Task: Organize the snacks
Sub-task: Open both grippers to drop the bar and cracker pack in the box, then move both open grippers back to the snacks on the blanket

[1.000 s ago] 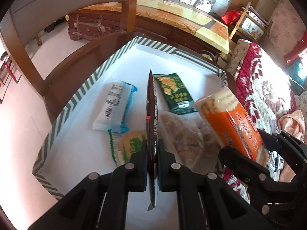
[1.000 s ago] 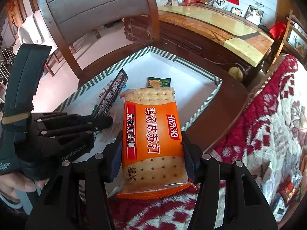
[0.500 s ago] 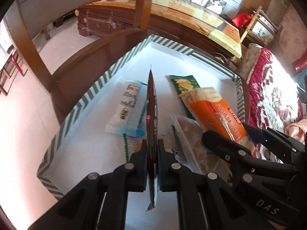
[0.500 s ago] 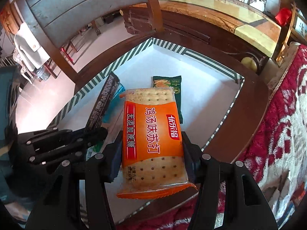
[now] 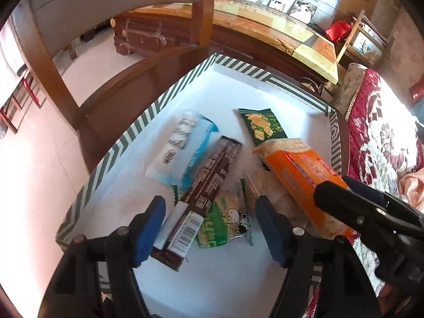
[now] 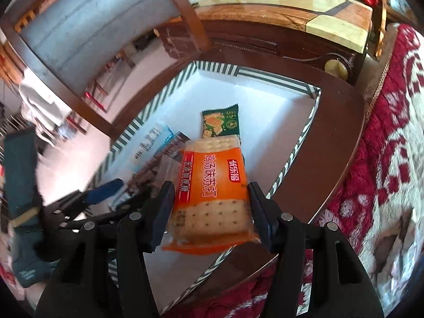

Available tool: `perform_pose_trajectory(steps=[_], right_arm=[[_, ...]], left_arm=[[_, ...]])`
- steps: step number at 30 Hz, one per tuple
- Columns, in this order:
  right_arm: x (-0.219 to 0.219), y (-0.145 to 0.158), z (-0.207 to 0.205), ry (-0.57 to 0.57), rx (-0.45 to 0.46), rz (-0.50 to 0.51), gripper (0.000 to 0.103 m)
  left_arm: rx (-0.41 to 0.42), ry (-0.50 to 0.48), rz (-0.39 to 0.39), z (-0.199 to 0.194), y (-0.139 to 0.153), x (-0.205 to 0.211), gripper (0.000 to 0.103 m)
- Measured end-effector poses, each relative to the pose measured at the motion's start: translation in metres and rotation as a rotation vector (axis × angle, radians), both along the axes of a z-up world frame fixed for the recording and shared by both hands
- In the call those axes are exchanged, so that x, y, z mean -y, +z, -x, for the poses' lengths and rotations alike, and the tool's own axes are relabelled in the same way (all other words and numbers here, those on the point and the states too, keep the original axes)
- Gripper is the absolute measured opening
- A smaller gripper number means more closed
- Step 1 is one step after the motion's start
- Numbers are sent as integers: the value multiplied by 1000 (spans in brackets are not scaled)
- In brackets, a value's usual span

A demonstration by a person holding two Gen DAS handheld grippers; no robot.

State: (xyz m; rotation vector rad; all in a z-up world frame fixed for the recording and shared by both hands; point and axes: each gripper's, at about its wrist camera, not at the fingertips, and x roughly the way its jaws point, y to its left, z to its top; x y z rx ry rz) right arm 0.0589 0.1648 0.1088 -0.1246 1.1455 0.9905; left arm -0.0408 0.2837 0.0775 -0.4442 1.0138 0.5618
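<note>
Brown, the long chocolate-bar wrapper [image 5: 205, 198] lies flat in the striped-edged white tray [image 5: 148, 122], its barcode end between the fingers of our left claw [image 5: 210, 228]. That claw has just been opening and stands released, blue pads clear of the wrapper on both sides. At about twelve o'clock from it lies the dark green cracker packet [image 5: 262, 126]; at eleven o'clock the white-and-blue packet [image 5: 182, 148]; a light green packet [image 5: 222, 220] is partly hidden under the brown wrapper.

Our right claw [image 6: 209, 206] has the orange soda-cracker pack [image 6: 212, 185] between its fingers, the pack pointing toward twelve o'clock over the tray. Its jaws have just been widening; whether the pads press on the pack we cannot tell. In the left view the same pack [image 5: 296, 175] sits at two o'clock, over a clear bag [image 5: 267, 193] whose contents we cannot make out.

The left side of the right wrist view is smeared. The tray's near edge is cut off behind the claws, and the surface under the tray shows only as a dark wooden rim [image 6: 331, 137].
</note>
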Motion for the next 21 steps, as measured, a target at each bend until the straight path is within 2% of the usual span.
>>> perform_pose_trajectory(steps=[2, 4, 9, 14, 21], right_arm=[[0, 0, 1, 11, -25, -21, 64], [-1, 2, 2, 8, -6, 4, 64], [16, 21, 9, -16, 18, -56, 64], [44, 30, 21, -33, 104, -32, 64], [95, 27, 29, -102, 137, -2, 64]], left_arm=[[1, -8, -8, 0, 1, 3, 73], [9, -11, -4, 3, 3, 3, 74], [38, -25, -6, 8, 11, 9, 75], [57, -69, -21, 7, 21, 32, 76], [82, -143, -56, -2, 35, 72, 80]])
